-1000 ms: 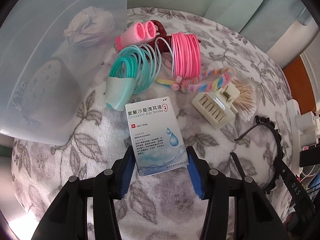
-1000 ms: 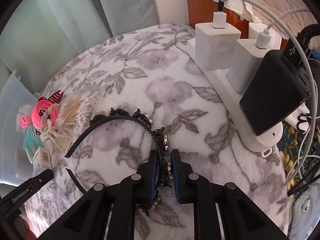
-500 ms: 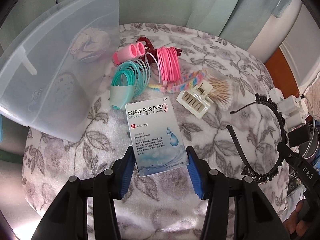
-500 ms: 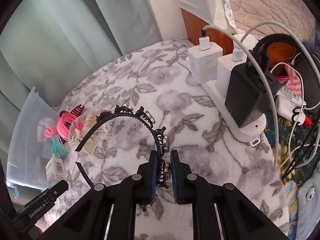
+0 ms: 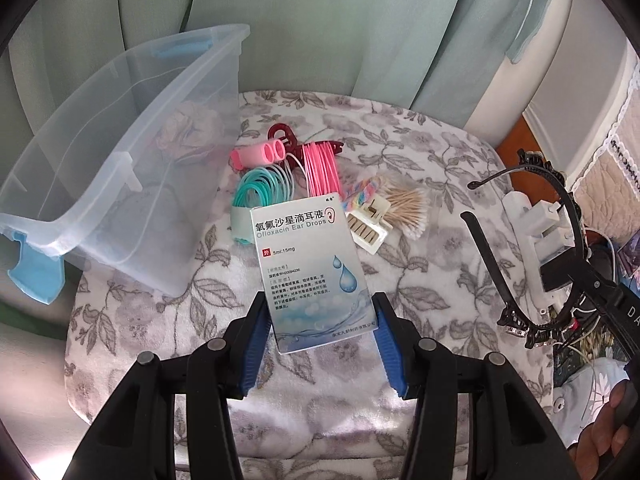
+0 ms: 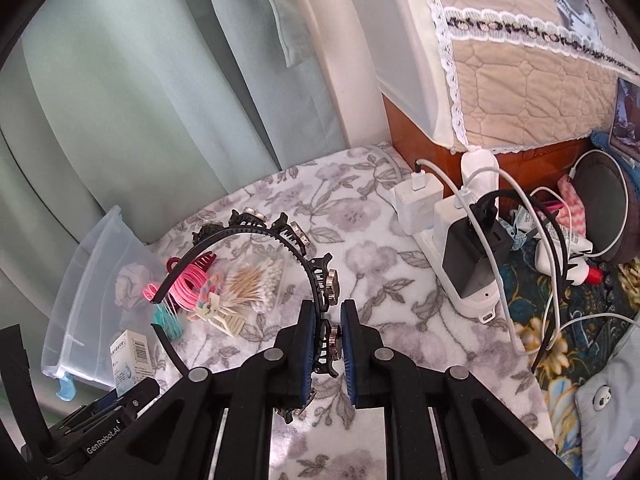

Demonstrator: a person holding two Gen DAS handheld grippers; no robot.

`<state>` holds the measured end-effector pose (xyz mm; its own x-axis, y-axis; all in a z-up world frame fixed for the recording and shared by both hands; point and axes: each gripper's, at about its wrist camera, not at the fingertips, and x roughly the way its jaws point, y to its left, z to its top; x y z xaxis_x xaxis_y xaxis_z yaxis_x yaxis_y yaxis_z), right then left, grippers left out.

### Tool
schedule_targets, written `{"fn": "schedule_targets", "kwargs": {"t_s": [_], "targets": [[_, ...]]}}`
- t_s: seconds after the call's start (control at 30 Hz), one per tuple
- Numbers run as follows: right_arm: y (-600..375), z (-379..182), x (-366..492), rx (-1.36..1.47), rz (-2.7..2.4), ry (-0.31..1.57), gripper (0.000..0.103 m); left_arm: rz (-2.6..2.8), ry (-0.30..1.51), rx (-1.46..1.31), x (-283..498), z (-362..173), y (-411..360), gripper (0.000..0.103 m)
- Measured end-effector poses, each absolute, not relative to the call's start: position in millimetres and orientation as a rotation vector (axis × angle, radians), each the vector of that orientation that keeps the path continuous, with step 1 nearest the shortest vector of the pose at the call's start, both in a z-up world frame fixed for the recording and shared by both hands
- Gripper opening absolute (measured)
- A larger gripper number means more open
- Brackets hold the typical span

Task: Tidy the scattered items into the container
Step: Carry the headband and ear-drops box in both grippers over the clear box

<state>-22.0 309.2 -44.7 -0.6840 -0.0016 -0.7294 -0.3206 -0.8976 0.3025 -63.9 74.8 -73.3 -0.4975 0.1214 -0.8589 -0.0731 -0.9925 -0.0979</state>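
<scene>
My left gripper [image 5: 320,316] is shut on a white-and-blue ear drops box [image 5: 310,268] and holds it above the floral blanket. My right gripper [image 6: 326,324] is shut on a black toothed headband [image 6: 256,236], lifted off the blanket; the headband also shows in the left wrist view [image 5: 560,216]. The clear plastic container [image 5: 120,168] with blue latches stands at the left, with a crumpled tissue [image 5: 188,132] inside. Pink rings [image 5: 320,168], teal rings [image 5: 260,188], pink rollers [image 5: 260,154], a cream claw clip [image 5: 366,232] and cotton swabs [image 5: 408,208] lie beside it.
A dark red claw clip [image 5: 282,136] and a pastel braided band [image 5: 362,196] lie in the pile. A white power strip [image 6: 460,240] with chargers and cables lines the blanket's right edge. Green curtains [image 5: 320,20] hang behind. A quilted cover [image 6: 520,52] drapes a wooden cabinet.
Both grippers have risen with their loads. The box and the headband are now higher above the blanket, and the views take in more of the container and room.
</scene>
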Motion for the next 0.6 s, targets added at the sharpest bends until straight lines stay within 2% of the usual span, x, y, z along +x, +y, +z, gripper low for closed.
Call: {"fn": "schedule_targets", "kwargs": {"t_s": [0.6], "targets": [[285, 53, 6, -0.848, 2.851, 0.574, 0.014, 2.750, -0.139, -1.175, -36, 19, 55, 0.052]]}}
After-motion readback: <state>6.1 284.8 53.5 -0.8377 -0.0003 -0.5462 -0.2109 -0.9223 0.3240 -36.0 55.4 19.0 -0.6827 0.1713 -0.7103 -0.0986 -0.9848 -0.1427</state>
